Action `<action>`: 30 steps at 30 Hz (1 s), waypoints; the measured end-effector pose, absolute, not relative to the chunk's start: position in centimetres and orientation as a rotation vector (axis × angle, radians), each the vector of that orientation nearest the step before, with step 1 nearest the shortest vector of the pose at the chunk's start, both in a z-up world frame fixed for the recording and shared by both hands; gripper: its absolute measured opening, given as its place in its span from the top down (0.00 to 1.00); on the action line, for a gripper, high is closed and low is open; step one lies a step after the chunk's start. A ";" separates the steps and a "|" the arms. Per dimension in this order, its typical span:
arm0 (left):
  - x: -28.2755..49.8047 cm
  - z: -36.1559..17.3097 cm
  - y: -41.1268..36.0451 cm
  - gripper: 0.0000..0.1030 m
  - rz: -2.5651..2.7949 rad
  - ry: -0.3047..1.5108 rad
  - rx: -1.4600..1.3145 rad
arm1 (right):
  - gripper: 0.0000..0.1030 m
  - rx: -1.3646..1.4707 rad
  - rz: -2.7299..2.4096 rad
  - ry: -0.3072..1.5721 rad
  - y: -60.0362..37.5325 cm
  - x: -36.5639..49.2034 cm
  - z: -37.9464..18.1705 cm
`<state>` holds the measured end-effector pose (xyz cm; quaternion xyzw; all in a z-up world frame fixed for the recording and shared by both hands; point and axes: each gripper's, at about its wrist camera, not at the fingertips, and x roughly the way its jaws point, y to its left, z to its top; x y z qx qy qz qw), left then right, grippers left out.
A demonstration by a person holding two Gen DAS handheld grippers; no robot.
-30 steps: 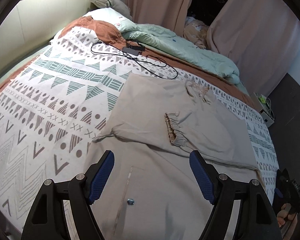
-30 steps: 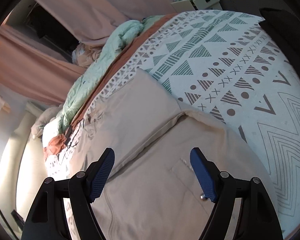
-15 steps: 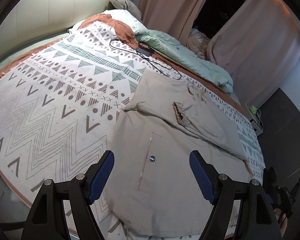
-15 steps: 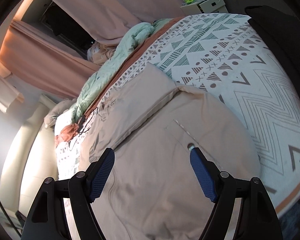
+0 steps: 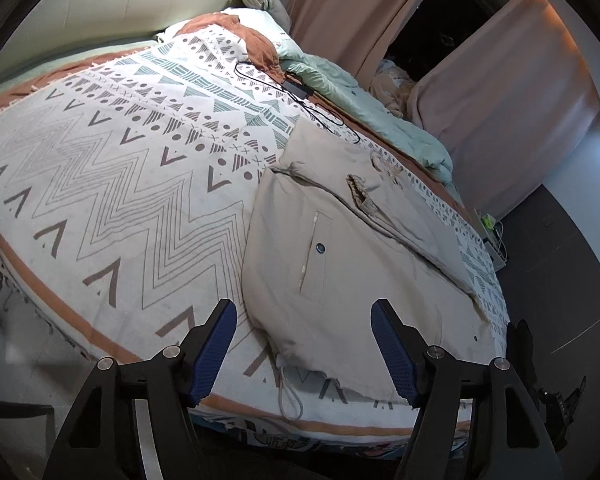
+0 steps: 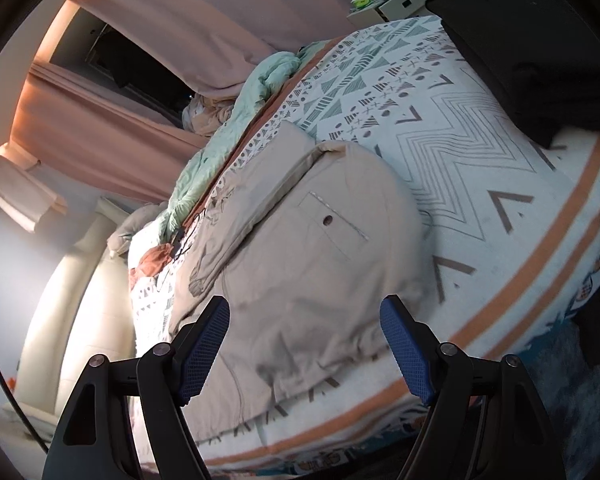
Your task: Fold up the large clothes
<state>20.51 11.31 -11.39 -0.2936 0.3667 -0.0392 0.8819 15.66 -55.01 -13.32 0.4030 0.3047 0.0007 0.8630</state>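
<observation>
Since our left claw is closing empty and our right claw gapes, the jacket hem at the bed edge could slip off.

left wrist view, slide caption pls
Left gripper, closing on nothing, above beige jacket with sleeve folded in, on patterned bed.

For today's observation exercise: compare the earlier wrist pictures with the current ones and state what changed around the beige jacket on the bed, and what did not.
Both grippers drew back from the beige jacket toward the foot of the bed, so its hem and drawstring now show. The left gripper is closing on nothing; the right gripper is as open as before, holding nothing. The jacket, its sleeve folded across, and the black cable lie unchanged on the patterned bedspread.
</observation>
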 end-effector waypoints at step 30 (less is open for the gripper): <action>26.2 -19.9 12.2 0.73 -0.061 0.873 -0.798 | 0.52 0.939 0.031 0.788 -60.3 21.2 -22.7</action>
